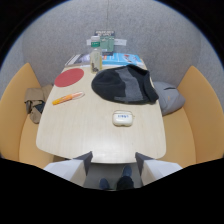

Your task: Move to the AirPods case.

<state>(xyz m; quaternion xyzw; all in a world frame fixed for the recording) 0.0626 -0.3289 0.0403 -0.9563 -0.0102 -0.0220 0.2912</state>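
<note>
My jaws stand open and empty, the two fingers (85, 161) spread apart with a clear gap between them, hanging off the near edge of the table (75, 135). Through that gap I see the floor and a pair of shoes (116, 181) below, so I judge that I am not yet over the tabletop.

The AirPods case (122, 118) lies flat on the table, well ahead of my jaws and slightly to the right of the line that runs between them. Its long axis runs crosswise to my line of approach, side to side, with its broad face up. Nothing lies between it and the near table edge.

Beyond the case sits a dark cap (125, 84), near it but apart. Farther left lie an orange pen (67, 98) and a red disc (69, 77). A bottle (96, 56) stands at the far end of the table.

The coming move, in my judgement, is forward and a little right, with descent toward the tabletop. Stopping short of the cap keeps the approach clean.
</note>
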